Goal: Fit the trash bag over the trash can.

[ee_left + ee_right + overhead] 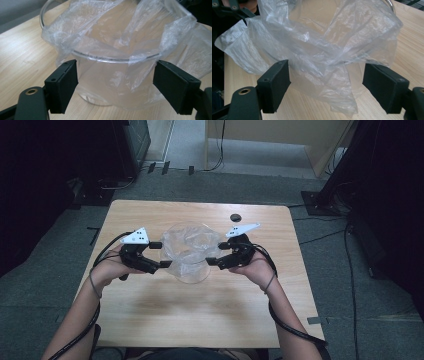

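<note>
A clear glass bowl (191, 270) stands on the wooden table (200, 315), lined with a thin clear plastic bag (190, 242) whose edges hang over the rim. My left gripper (161, 255) is open at the bowl's left side, its jaws spread wide before the bowl wall (110, 85) and the draped bag (105, 32). My right gripper (215, 254) is open at the bowl's right side, jaws apart on either side of hanging bag film (324, 75). Neither gripper holds anything.
A small dark round object (235, 216) lies on the table behind the right gripper. Cables trail from both grippers toward the near edge. Dark equipment and stands surround the table on the grey floor (30, 290).
</note>
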Demonstrator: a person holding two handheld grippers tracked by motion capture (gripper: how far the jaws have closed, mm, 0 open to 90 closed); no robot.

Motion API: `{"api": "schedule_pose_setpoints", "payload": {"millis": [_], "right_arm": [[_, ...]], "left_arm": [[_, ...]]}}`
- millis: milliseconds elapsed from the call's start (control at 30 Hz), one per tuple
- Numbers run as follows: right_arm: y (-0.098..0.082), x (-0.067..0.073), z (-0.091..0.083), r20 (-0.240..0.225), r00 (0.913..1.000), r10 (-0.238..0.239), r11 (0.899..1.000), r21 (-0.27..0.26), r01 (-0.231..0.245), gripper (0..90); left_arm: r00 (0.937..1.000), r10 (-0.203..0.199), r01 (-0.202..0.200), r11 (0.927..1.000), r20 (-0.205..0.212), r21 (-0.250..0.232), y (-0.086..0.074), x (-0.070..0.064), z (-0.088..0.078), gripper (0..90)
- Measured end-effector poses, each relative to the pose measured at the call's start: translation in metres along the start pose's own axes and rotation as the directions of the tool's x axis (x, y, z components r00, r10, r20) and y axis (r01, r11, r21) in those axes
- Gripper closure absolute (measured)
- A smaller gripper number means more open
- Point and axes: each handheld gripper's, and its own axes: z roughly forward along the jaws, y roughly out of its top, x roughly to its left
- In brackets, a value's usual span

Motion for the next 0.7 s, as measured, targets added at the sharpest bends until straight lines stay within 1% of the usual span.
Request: {"api": "schedule_pose_setpoints", "payload": {"millis": [33, 67, 167, 200, 267, 300, 333, 400, 500, 533, 633, 700], "right_arm": [[0.000, 0.000, 0.000, 0.000, 1.0000, 0.000, 1.000, 0.000, 0.000, 21.7], [-0.001, -0.002, 0.001, -0.008, 0.9998, 0.015, 1.000, -0.002, -0.015, 21.7], [-0.003, -0.003, 0.002, -0.015, 0.9996, 0.024, 1.000, 0.004, -0.024, 22.3], [-0.004, -0.004, 0.004, -0.011, 0.9998, 0.019, 1.000, 0.012, -0.019, 25.0], [-0.007, -0.005, 0.008, 0.030, 0.9996, 0.002, 0.999, 0.054, -0.004, 25.9], [-0.009, -0.006, 0.010, 0.034, 0.9994, 0.000, 0.998, 0.066, -0.002, 26.0], [-0.010, -0.007, 0.012, 0.031, 0.9995, 0.010, 0.997, 0.074, -0.012, 26.1], [-0.012, -0.009, 0.014, 0.032, 0.9994, 0.010, 0.997, 0.081, -0.012, 27.0], [-0.012, -0.011, 0.012, 0.036, 0.9992, 0.018, 0.997, 0.069, -0.021, 27.8], [-0.012, -0.012, 0.010, 0.030, 0.9993, 0.022, 0.998, 0.059, -0.023, 27.8], [-0.011, -0.013, 0.005, -0.017, 0.9995, 0.026, 0.999, 0.037, -0.025, 27.1], [-0.010, -0.014, -0.001, -0.027, 0.9995, 0.016, 0.999, 0.038, -0.015, 26.3]], "left_arm": [[1.0000, -0.004, 0.004, 1.0000, 0.001, 0.000, -0.001, 0.001, 0.001, 19.4], [1.0000, -0.009, 0.009, 1.0000, -0.002, -0.003, -0.002, 0.002, 0.003, 19.5], [0.9997, -0.017, 0.017, 0.9998, -0.015, -0.007, -0.004, 0.003, 0.004, 20.5], [0.9998, -0.015, 0.015, 0.9999, -0.014, -0.005, -0.004, 0.004, 0.004, 21.2], [0.9997, -0.019, 0.019, 0.9998, -0.014, -0.003, -0.006, 0.003, 0.005, 21.7], [0.9997, -0.018, 0.018, 0.9998, -0.014, -0.002, -0.006, 0.004, 0.006, 22.3], [0.9997, -0.023, 0.023, 0.9997, -0.012, -0.002, -0.007, 0.004, 0.006, 22.6], [0.9997, -0.024, 0.024, 0.9997, -0.010, 0.000, -0.008, 0.005, 0.007, 23.0], [0.9997, -0.025, 0.025, 0.9997, -0.007, 0.002, -0.009, 0.005, 0.008, 23.0], [0.9997, -0.025, 0.025, 0.9997, -0.005, 0.002, -0.009, 0.006, 0.008, 23.1], [0.9995, -0.028, 0.028, 0.9995, 0.012, -0.013, -0.008, 0.006, 0.003, 23.1], [0.9996, -0.023, 0.024, 0.9994, 0.015, -0.026, -0.005, 0.006, -0.003, 23.1]]}}
